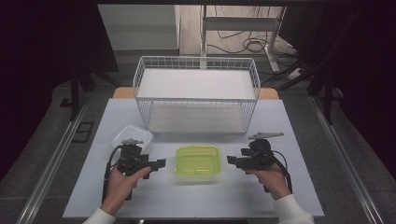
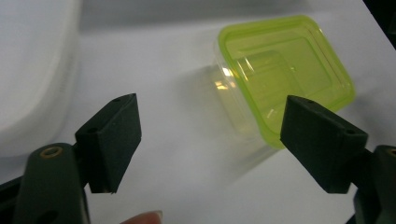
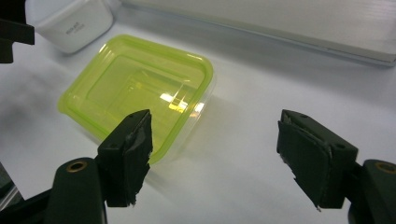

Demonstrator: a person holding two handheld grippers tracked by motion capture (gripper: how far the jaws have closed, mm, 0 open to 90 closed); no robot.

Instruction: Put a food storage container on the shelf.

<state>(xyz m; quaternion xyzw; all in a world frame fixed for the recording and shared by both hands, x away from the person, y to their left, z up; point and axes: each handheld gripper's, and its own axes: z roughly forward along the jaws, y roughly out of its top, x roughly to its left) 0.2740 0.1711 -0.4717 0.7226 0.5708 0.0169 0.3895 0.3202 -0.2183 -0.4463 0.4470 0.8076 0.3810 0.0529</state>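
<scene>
A clear container with a lime-green lid (image 1: pixel 198 161) stands on the white table (image 1: pixel 196 196), between my two grippers. My left gripper (image 1: pixel 161 163) is just to its left, pointing right at it, jaws open with nothing between them. In the left gripper view the green-lidded container (image 2: pixel 285 70) lies ahead, past the left gripper (image 2: pixel 208 100), untouched. My right gripper (image 1: pixel 229 160) is just to the container's right, pointing left, also open and holding nothing. In the right gripper view the green-lidded container (image 3: pixel 135 88) sits ahead and to the left of the right gripper (image 3: pixel 214 116).
A white lidded container (image 1: pixel 132 136) stands behind the left gripper; the same white container (image 3: pixel 74 21) is at the top left of the right gripper view. A large white wire basket (image 1: pixel 196 93) fills the back of the table.
</scene>
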